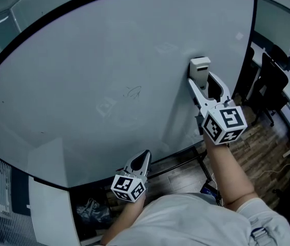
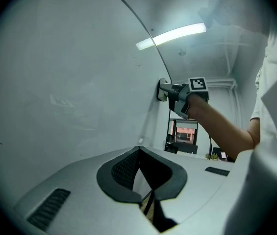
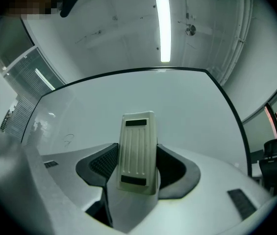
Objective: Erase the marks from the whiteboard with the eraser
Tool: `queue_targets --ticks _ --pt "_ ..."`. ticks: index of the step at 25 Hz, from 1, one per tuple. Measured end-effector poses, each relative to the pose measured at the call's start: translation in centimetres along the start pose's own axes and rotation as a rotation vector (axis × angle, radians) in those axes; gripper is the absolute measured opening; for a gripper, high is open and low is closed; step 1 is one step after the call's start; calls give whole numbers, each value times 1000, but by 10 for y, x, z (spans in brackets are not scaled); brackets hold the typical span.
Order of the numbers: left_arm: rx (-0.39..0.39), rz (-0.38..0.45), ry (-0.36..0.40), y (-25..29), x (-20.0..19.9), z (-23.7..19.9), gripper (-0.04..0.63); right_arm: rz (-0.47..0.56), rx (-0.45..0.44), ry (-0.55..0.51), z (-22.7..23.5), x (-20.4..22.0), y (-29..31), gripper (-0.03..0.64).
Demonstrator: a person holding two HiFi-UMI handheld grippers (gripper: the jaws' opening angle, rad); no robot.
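Holds the eraser clamped in the right gripper, long axis pointing up the whiteboard, face seemingly pressed to it near the right edge. Calls, by the look of it, for a sweep left and slightly down: faces one faint scribble well apart on that side. Finds the left gripper low by the board's bottom edge, jaws together on nothing.

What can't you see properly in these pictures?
- Wiping face of the eraser: the right gripper view shows only its ribbed back.
- The mark on the whiteboard: in the head view it is too faint and small to read.
- The whiteboard's left end: the head view's edge cuts it off.
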State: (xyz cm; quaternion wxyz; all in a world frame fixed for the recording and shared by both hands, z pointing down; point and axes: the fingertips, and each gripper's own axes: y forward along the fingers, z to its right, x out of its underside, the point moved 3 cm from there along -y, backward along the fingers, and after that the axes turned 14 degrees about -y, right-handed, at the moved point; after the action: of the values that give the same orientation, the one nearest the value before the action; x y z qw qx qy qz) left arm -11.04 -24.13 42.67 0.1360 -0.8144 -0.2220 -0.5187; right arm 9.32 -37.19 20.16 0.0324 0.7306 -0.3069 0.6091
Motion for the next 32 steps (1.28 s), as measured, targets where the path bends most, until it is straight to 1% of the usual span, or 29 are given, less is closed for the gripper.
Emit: queue_targets --ticks 9,11,13,14,15,20,24,32 --pt "-10 0 11 -54 -14 -25 8 41 -93 -6 -112 -24 9 245" --pt "-6 6 13 -72 -18 -42 8 44 -120 -34 -153 -28 17 245" --pt "-2 12 9 -97 -21 -71 8 46 -151 -78 -210 -30 29 245" --pt "-4 13 8 -108 -22 -81 8 47 -164 -93 -231 -32 32 245" --pt "-7 13 7 -114 -22 -83 8 49 -175 -99 -243 -35 33 245" --pt "-29 5 -8 -115 -22 -60 8 70 -207 -78 -240 -50 22 245" --pt "-38 8 -4 -119 -23 -58 8 79 -224 -66 -246 -53 21 245" --pt "-19 -3 -5 -113 -23 -62 8 61 -228 -59 -243 -43 26 245"
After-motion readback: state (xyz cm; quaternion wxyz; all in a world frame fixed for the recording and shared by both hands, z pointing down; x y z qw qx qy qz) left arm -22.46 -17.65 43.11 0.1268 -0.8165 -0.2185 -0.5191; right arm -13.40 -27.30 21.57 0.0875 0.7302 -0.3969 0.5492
